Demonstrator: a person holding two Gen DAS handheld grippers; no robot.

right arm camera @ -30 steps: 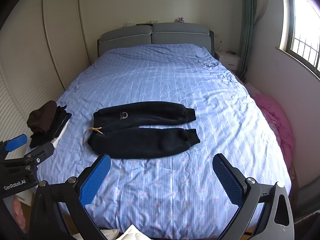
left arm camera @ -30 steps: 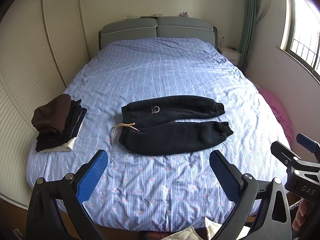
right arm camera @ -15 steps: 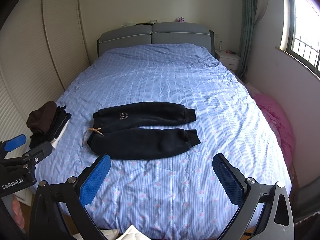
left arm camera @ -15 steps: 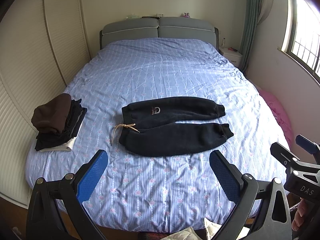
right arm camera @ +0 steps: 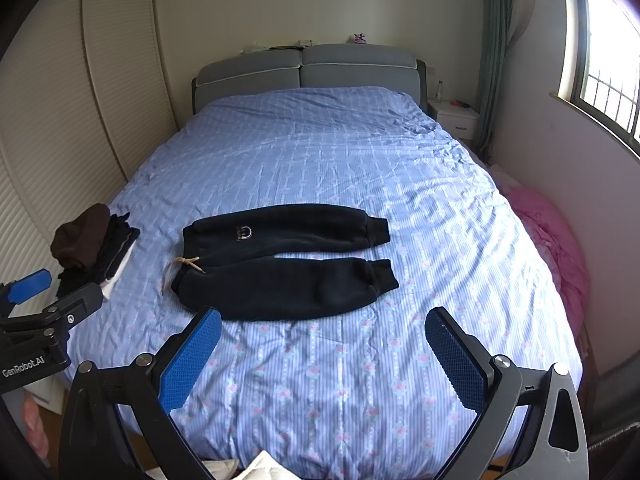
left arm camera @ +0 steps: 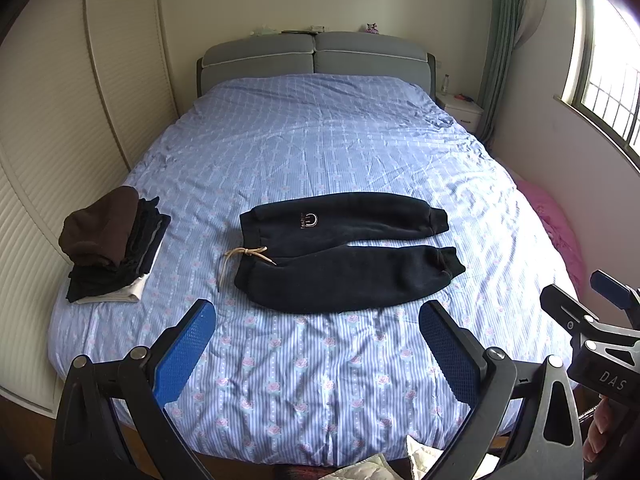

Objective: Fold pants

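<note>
Two grippers were held above the near edge of the bed (left arm camera: 320,140), both spread wide and gripping nothing. At the far left, a stack of folded clothes (left arm camera: 112,248) was seen. The left gripper (left arm camera: 316,320) came next, then the black pants (left arm camera: 344,252), laid flat mid-bed, waistband left. The right gripper (right arm camera: 322,326) was rightmost.

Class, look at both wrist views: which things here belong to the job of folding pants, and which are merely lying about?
Belongs to the job:
black pants, spread flat on the bed
left gripper, open
right gripper, open

Lying about:
stack of folded clothes
pink fabric beside the bed
nightstand
</note>
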